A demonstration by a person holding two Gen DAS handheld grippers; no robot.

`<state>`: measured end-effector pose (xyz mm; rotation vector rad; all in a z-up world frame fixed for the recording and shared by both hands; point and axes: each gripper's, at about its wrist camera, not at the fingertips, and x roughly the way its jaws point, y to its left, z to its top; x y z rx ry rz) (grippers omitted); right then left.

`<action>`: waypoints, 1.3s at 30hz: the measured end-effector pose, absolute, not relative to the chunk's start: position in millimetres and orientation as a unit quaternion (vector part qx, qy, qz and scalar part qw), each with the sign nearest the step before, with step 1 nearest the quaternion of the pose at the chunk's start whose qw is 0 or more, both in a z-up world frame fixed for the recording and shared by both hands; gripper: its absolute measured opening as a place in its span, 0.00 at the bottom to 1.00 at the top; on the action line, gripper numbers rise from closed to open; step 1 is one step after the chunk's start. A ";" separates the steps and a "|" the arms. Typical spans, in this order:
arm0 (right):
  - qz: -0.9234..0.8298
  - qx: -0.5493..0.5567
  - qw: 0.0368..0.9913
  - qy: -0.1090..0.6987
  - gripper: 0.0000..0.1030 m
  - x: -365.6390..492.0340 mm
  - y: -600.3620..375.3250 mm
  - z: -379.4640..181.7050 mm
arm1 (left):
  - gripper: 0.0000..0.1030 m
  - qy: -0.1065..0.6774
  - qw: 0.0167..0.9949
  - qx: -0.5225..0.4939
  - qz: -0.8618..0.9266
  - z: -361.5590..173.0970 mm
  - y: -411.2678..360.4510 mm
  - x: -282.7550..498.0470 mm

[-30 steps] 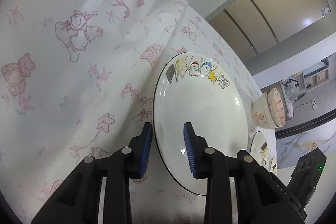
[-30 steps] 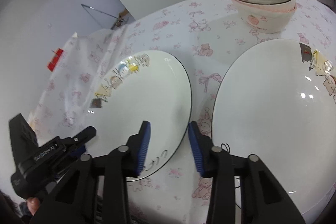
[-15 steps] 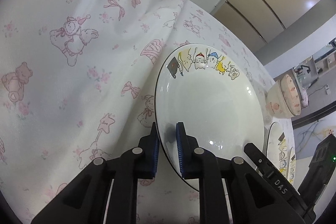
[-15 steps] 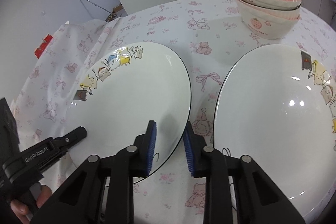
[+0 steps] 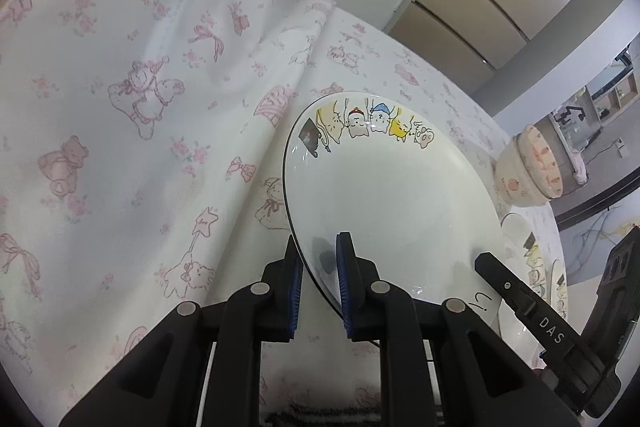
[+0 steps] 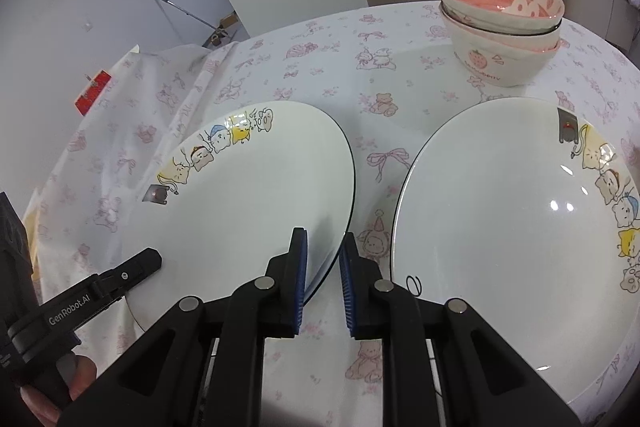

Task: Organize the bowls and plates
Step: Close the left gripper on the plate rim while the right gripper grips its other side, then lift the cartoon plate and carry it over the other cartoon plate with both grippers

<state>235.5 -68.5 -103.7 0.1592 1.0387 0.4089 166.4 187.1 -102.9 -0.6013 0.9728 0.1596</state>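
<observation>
Left wrist view: left gripper (image 5: 318, 279) clamped on near rim of cartoon plate (image 5: 392, 195); right gripper (image 6: 323, 277) pinching opposite rim. Second plate (image 6: 516, 211) just right; stacked strawberry bowls (image 6: 500, 39) beyond. Glazed, stiff, slippery, breakable; likely best gripped at rims.

White cartoon-rimmed plate (image 6: 256, 187) tilted, near edge raised off the tablecloth, pinched at both sides, second matching plate (image 6: 516, 211) flat just beside it, two stacked strawberry bowls (image 6: 500, 27) behind, upright
</observation>
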 end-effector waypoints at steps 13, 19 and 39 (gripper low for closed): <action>0.207 0.096 0.879 0.418 0.16 207.1 -106.1 -35.3 | 0.17 0.401 0.885 -0.230 0.049 -23.6 151.1 150.9; 0.202 0.107 0.890 0.395 0.16 196.0 -132.6 -11.5 | 0.17 0.368 0.907 -0.200 0.035 15.8 116.9 139.6; 0.147 0.141 0.912 0.355 0.16 163.2 -240.3 13.5 | 0.18 0.358 0.918 -0.164 -0.033 37.2 8.8 138.8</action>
